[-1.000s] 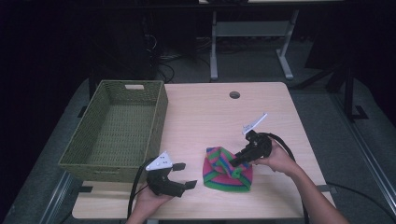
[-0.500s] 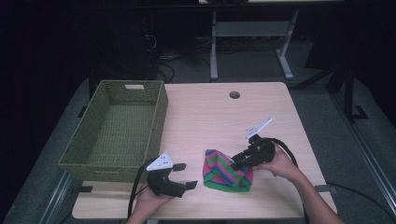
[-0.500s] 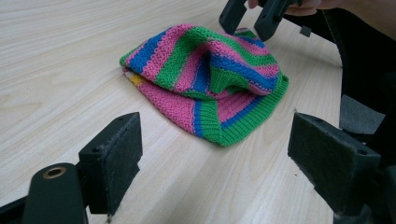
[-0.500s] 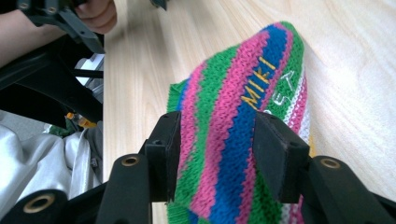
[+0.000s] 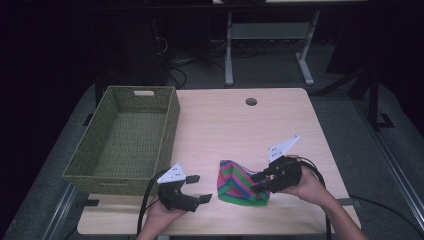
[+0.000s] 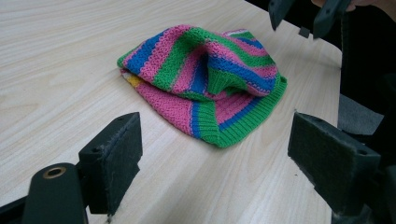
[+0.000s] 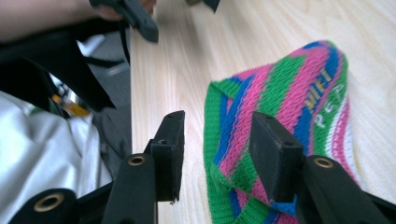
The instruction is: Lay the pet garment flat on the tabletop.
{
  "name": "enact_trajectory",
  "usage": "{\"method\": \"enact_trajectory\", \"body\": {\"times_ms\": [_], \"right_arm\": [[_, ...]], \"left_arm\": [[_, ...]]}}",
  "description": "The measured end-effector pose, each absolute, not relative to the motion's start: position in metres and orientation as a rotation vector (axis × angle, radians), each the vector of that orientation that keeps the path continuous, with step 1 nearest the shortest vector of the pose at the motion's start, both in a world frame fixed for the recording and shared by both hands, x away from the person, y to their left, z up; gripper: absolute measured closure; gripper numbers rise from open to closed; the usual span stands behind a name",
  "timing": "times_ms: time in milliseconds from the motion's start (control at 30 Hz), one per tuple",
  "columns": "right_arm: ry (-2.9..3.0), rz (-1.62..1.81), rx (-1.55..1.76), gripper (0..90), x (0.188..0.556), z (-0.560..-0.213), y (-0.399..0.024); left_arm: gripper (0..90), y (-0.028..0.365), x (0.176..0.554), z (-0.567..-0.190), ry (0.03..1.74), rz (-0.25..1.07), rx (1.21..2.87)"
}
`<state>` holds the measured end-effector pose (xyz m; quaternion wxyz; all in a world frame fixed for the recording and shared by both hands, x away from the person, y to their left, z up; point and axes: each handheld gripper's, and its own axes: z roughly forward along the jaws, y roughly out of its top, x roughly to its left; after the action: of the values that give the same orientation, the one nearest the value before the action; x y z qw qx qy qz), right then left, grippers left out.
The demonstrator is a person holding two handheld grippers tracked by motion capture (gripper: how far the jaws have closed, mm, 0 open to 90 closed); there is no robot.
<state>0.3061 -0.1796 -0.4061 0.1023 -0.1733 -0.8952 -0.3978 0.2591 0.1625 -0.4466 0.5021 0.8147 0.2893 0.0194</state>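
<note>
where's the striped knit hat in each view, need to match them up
High view: striped knit hat lies at the table's near edge, between the two grippers.
Left gripper view: upper centre, beyond the wide-open jaws.
Right gripper view: right half, its green hem between the jaws, which are open.
Shared landmark: the hat's green ribbed hem, on the light wood table.

A light wood-grain table (image 5: 240,125) with a round cable hole (image 5: 251,102) stands on a grey floor (image 5: 345,125). Beyond it the room is dark, with a pale metal desk frame (image 5: 265,35) and loose cables (image 5: 185,65).
</note>
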Motion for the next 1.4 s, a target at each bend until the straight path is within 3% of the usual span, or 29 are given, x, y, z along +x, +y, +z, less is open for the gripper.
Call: {"method": "enact_trajectory", "body": {"times_ms": [567,1067,1400], "right_arm": [[-2.846,-1.005,-0.499,55.8,0.302,-0.446,-0.163],[-2.990,-1.009,-0.487,77.8,0.293,-0.451,-0.160],[-2.956,-1.011,-0.528,83.0,0.296,-0.451,-0.161]], "left_arm": [[17.6,0.164,0.259,-0.446,0.696,0.051,1.970],[17.6,0.161,0.259,-0.447,0.695,0.049,1.972],[17.5,0.162,0.259,-0.447,0.698,0.049,1.972]]}}
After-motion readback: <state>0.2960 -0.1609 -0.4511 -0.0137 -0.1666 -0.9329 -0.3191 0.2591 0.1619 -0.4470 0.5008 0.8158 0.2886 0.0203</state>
